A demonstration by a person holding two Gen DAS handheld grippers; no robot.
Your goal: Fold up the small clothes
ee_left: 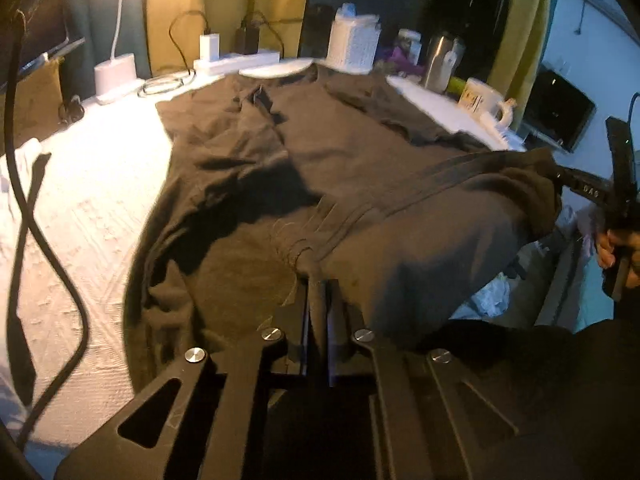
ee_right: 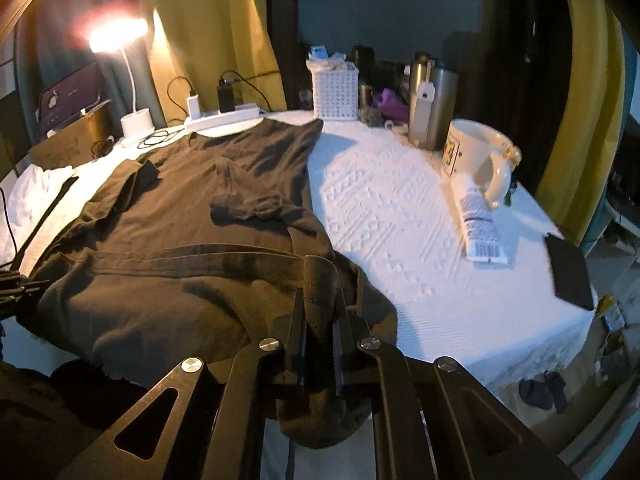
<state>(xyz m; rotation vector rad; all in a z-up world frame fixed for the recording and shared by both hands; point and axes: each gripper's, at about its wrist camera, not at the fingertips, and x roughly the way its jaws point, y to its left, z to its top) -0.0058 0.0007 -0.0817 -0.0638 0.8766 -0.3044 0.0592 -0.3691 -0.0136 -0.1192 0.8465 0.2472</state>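
Brown shirt lies spread on the white-covered table, its near hem pinched by left gripper and right gripper, probably mid-fold, needing both corners carried forward evenly.

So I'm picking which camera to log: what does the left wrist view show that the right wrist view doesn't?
Only the left wrist view shows the person's right hand gripping its tool and a black cable over the white cloth.

Only the right wrist view shows the dark phone and the white tube beside the mug.

Both show the brown shirt, its hem pinched in the left gripper and right gripper, plus the lamp and white basket.
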